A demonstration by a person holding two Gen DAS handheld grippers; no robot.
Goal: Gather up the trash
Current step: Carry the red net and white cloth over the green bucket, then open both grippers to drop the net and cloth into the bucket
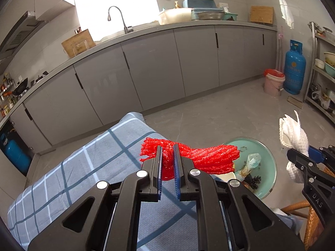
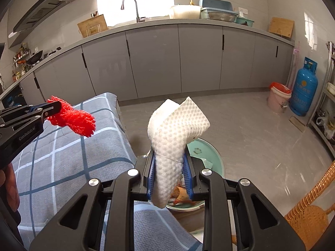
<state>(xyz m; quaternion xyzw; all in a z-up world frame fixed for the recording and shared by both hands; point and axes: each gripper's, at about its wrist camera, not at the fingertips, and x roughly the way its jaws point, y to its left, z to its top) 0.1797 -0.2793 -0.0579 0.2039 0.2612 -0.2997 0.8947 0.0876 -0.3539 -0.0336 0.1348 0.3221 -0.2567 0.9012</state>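
Note:
My left gripper point(image 1: 167, 156) is shut on a red foam net point(image 1: 211, 159), held above the edge of a blue checked cloth point(image 1: 88, 179). It also shows at the left of the right wrist view point(image 2: 53, 107), with the red net point(image 2: 77, 121) sticking out. My right gripper point(image 2: 169, 163) is shut on a white foam net point(image 2: 178, 129), held above a teal basin point(image 2: 211, 152) with scraps in it. In the left wrist view the right gripper point(image 1: 293, 153) holds the white net point(image 1: 295, 138) beside the basin point(image 1: 268, 167).
Grey kitchen cabinets point(image 1: 167, 67) run along the back under a counter with a tap point(image 1: 117, 16). A pink bin with a red liner point(image 1: 273, 81) and a blue gas cylinder point(image 1: 294, 69) stand at the far right. A wicker chair point(image 2: 312, 213) is at the lower right.

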